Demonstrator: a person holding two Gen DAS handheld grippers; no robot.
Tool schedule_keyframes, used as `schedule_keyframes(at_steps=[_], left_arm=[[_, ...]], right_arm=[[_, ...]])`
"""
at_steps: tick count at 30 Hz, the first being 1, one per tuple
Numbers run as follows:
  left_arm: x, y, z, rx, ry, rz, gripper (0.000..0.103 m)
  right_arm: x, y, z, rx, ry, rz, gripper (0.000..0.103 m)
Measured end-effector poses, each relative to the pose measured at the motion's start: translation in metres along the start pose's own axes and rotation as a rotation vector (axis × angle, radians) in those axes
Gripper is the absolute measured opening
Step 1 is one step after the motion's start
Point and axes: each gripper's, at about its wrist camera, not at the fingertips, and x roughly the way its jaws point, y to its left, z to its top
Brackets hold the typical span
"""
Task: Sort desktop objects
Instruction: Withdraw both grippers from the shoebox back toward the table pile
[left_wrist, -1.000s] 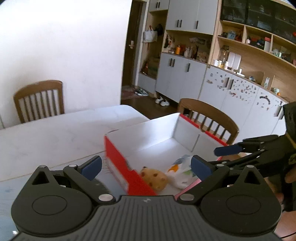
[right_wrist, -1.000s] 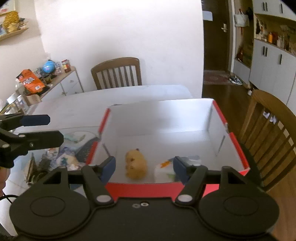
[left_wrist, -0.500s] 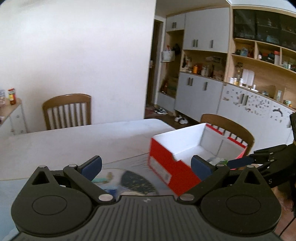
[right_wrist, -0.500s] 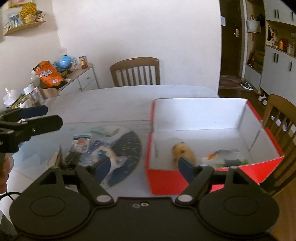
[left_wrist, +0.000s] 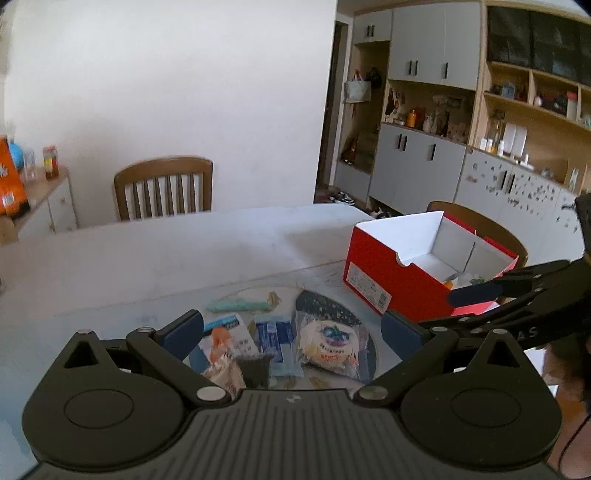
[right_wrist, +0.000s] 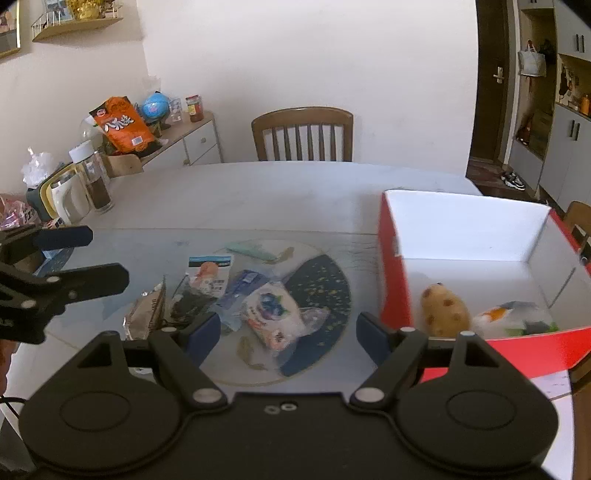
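Two grippers, left and right, spread and empty, were swung from red box to snack packets beside it; next pick judged imminent.

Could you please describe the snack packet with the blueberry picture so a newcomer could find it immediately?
Start at the red box; left of it lies a dark round mat. The blueberry packet rests on its edge, the only clear wrapper holding a pale round cake.

Both wrist views look forward and down over the table; shared: snack pile, red box.
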Motion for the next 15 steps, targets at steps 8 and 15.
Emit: schedule_keyframes(at_steps=[8, 15], left_arm=[[-0.004, 0.028, -0.012, -0.076, -0.019, 0.072, 0.103], [0.008, 0.038, -0.026, -0.074, 0.06, 0.046, 0.103]], right_arm=[[0.015, 0.016, -0.002, -0.01, 0.015, 0.007, 0.081], [0.033, 0.021, -0.003, -0.023, 0.037, -0.007, 0.081]])
